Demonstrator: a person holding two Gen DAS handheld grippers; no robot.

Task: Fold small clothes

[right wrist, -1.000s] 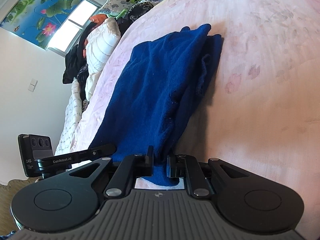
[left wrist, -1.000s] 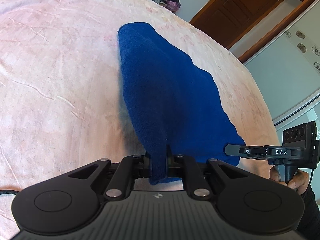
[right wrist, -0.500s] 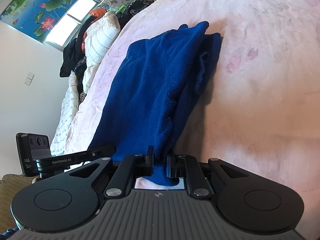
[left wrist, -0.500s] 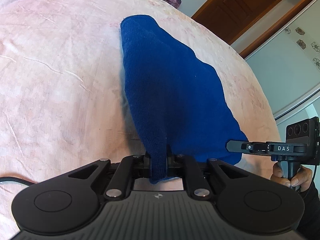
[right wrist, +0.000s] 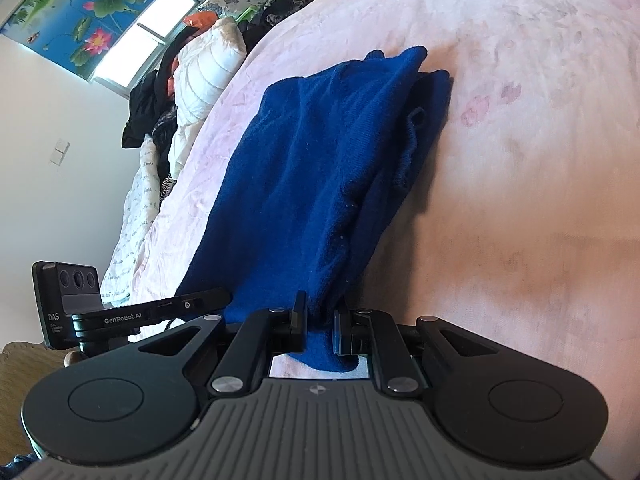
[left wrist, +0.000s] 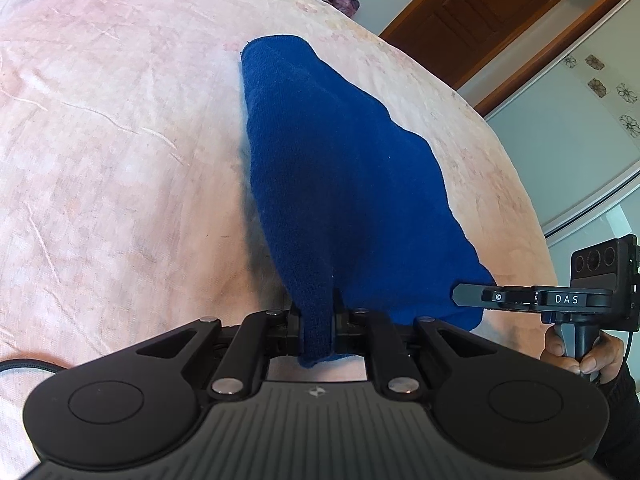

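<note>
In the left wrist view, the left gripper (left wrist: 316, 328) has its fingers closed tightly on a narrow bunched corner of the blue garment (left wrist: 340, 184), whose knit cloth rises out of the grip and stretches away over the pink bedspread (left wrist: 120, 160) toward the bed's far edge. This view alone shows the right gripper (left wrist: 476, 294) from outside, at the garment's near right corner, with a hand (left wrist: 580, 354) wrapped round its handle; whether those fingers are closed cannot be told from this side. It also shows a brown wooden door (left wrist: 492, 12) beyond the bed's far right edge. The right wrist view settles the matter: the right gripper (right wrist: 320, 328) has its fingers nearly together and pinching the garment's (right wrist: 316, 168) near edge, with a lip of cloth hanging below them. Only here do the stacked folds along the garment's right side appear, the lower layers peeping out from under the top one. The left gripper (right wrist: 208, 300) shows side-on at the garment's near left corner. A heap of clothes and bedding (right wrist: 192, 80) lies at the bed's far left edge, under a window (right wrist: 140, 44) with a lotus-print blind (right wrist: 84, 4).
</note>
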